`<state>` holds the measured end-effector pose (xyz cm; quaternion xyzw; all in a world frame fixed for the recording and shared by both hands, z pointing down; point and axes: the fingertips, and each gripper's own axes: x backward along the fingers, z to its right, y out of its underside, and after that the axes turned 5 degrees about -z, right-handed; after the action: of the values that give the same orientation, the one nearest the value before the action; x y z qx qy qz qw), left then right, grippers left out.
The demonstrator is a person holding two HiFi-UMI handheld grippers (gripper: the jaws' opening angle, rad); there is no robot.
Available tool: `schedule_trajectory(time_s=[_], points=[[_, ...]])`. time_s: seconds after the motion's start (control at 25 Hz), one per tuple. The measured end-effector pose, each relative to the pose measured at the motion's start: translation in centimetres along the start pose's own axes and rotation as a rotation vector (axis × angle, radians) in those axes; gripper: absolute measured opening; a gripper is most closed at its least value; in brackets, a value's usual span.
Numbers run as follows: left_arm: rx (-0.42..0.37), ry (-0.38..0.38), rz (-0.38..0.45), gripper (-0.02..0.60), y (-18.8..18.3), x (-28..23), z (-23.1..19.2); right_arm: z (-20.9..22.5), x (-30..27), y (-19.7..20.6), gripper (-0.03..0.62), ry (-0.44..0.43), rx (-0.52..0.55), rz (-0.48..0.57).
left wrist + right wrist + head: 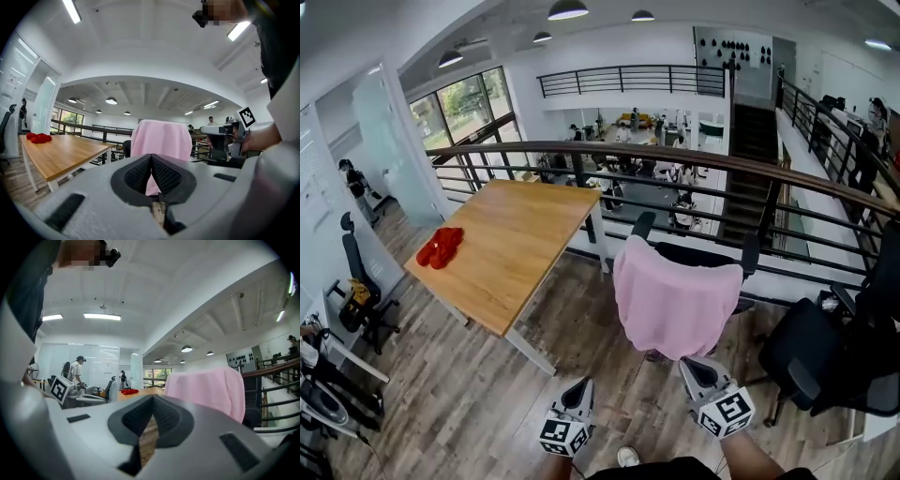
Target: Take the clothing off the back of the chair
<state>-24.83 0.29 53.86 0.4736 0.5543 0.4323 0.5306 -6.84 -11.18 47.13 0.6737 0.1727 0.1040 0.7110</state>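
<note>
A pink garment [675, 302] hangs over the back of a black office chair [698, 255] in front of me; it also shows as the pink garment [161, 140] ahead of the left jaws and the pink garment [206, 390] to the right of the right jaws. My left gripper [578, 394] is shut and empty, short of the garment's lower left. My right gripper [701, 373] is shut and empty, just below the garment's bottom edge. Neither touches the cloth.
A wooden table [520, 244] stands to the left with a red cloth [441, 247] on its near corner. A railing [675, 159] runs behind the chair. More black chairs [825, 352] sit at the right, another chair [356, 281] at the left. A person [75, 371] stands far off.
</note>
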Motion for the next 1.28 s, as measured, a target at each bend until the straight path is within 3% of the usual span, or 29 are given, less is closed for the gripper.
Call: schedule_trajectory(time_s=[0.32, 0.6, 0.84, 1.28], points=[[-0.094, 0.059, 0.023, 0.015, -2.7, -4.1, -2.5, 2.3, 0.3, 0.2, 0.005, 0.102, 0.021, 0.009], [-0.070, 0.104, 0.014, 0.015, -3.5, -9.4, -2.1, 6.4, -0.8, 0.2, 0.005, 0.162, -0.002, 0.008], [-0.087, 0.134, 0.011, 0.015, -5.1, -13.7, -2.1, 11.0, -0.6, -0.9, 0.005, 0.266, 0.026, 0.036], [-0.081, 0.086, 0.025, 0.015, -7.5, -19.4, -4.0, 17.7, 0.0, -2.2, 0.005, 0.345, 0.035, 0.044]])
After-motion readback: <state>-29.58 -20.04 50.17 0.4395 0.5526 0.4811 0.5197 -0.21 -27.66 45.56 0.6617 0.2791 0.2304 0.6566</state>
